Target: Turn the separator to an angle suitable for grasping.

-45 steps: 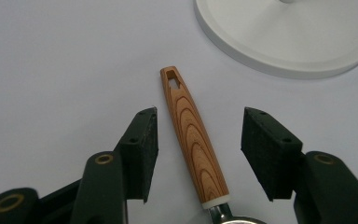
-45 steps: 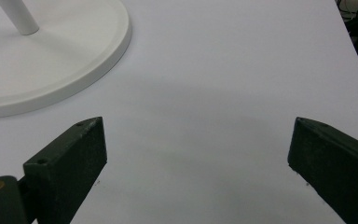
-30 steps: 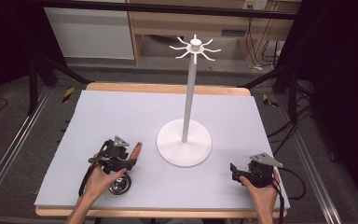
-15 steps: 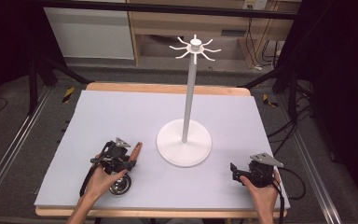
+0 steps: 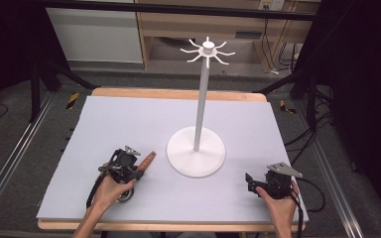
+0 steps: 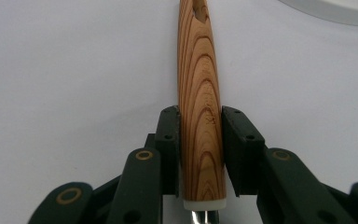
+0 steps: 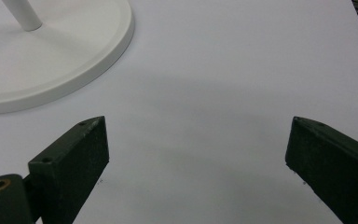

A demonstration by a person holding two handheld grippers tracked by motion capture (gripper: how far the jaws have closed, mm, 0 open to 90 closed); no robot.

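faint engraved lettering on wooden handle [image 6: 203, 107], too blurred to read

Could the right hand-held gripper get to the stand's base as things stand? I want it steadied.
Probably yes: the right hand-held gripper is open, holds nothing, and only bare table lies between it and the base.

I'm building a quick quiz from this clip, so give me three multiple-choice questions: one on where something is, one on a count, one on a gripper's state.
1. Where does the white hook stand sit on the table?
A. near the middle
B. at the far left corner
C. off the table

2. How many jaws press the wooden handle?
A. none
B. one
C. two

3. How is the right gripper?
A. shut on the stand
B. open, nothing between the jaws
C. shut on a cloth

Answers: A, its round base rests centrally; C, the left gripper has just closed onto both sides; B, its jaws stand wide over bare table.
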